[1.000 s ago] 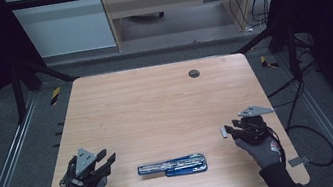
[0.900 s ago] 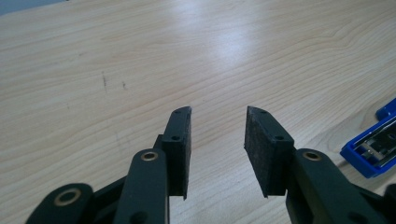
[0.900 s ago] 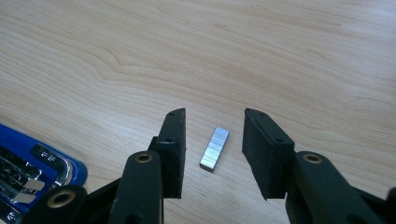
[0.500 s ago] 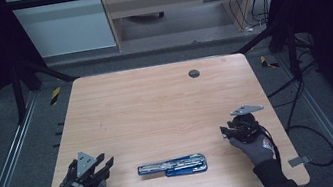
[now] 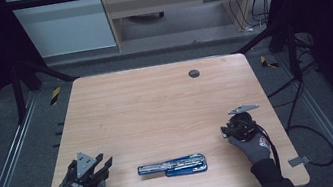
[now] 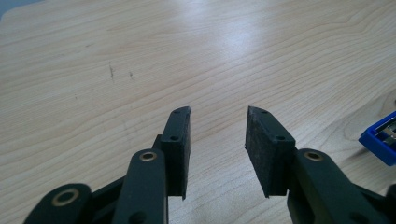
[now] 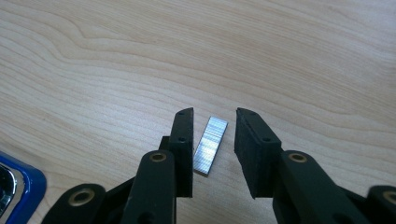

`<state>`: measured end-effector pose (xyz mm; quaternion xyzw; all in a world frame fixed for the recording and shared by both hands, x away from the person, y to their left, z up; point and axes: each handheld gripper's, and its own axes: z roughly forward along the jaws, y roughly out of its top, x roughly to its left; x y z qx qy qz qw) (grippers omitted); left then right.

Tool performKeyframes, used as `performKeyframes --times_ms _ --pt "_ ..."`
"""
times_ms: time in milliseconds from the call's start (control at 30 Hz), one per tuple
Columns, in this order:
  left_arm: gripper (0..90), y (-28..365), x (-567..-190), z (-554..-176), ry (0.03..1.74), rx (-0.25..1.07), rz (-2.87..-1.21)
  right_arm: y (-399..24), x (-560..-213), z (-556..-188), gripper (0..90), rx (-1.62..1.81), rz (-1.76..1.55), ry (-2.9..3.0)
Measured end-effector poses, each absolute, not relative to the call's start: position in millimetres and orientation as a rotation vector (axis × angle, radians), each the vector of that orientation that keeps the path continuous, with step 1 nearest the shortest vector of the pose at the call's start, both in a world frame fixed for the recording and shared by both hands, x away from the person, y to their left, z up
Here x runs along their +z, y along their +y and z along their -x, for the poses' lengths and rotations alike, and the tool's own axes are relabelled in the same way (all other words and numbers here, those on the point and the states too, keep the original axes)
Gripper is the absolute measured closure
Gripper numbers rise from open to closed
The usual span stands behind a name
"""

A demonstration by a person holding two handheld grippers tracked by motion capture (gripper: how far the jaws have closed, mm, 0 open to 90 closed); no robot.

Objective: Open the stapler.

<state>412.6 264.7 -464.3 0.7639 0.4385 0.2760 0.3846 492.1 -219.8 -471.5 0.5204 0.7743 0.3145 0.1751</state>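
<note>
Lying flat on the table (image 7: 280, 56), the strip of staples (image 7: 211, 145) sits between the right gripper (image 7: 214, 116)'s jaws, which have just been closing but do not touch it yet. It looks tiny, light, thin and snappy, so pinch its long sides gently.

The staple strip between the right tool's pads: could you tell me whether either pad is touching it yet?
Apart. In the right gripper view the staple strip lies flat on the table, with wood showing between it and both pads of the right tool.
</note>
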Motion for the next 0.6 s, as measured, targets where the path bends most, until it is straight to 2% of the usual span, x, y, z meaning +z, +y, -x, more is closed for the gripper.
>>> performKeyframes --times_ms 600 --pt "60.8 261 -466 -416 1.104 0.695 -1.976 -213 -485 -500 74.5 0.821 -1.484 2.234"
